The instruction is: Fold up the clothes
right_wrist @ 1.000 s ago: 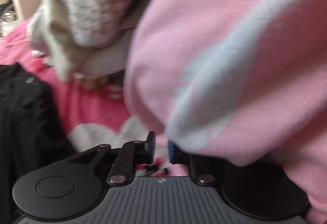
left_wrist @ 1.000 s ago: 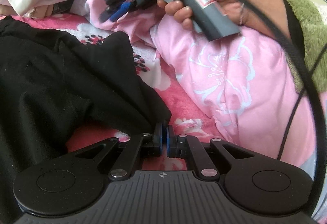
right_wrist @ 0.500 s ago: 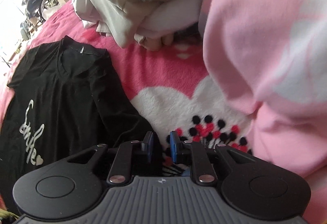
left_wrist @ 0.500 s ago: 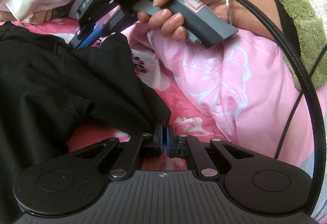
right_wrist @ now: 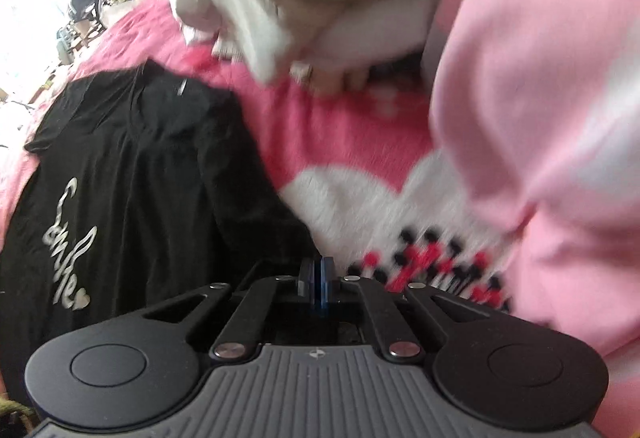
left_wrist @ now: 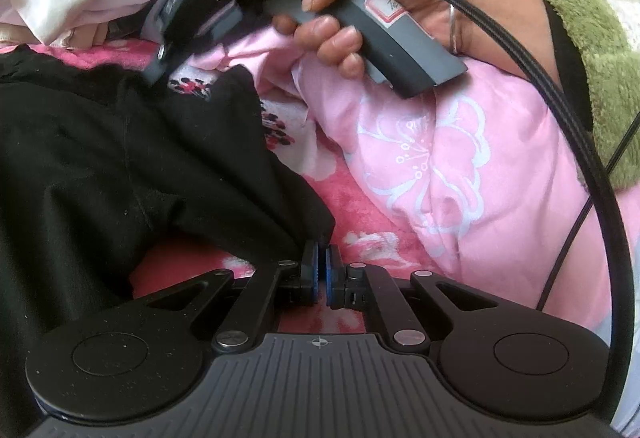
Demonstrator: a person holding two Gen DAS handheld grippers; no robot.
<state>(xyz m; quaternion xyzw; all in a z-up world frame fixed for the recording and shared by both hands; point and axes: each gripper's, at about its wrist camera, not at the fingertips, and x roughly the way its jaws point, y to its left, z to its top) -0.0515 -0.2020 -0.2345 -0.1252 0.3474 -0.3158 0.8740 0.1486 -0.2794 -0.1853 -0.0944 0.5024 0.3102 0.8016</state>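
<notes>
Now left gripper (left_wrist: pixel 321 270) pinches black shirt (left_wrist: pixel 120 158) edge; right gripper (right_wrist: pixel 318 284) just snapped closed on shirt corner.

Each wrist camera looks forward and down past its own closed jaws, close over the bed, both sharing the black cotton T-shirt (left_wrist: pixel 120 158) (right_wrist: pixel 132 174) left of them.

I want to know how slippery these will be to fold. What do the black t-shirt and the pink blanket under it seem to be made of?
Black t-shirt: looks like thin matte knit jersey, probably cotton or a blend; it drapes in soft folds, with glossy silvery lettering printed on it. Pink blanket: looks like fluffy plush fleece, likely synthetic; its surface shows fuzzy pile, so the shirt should slide little.
</notes>
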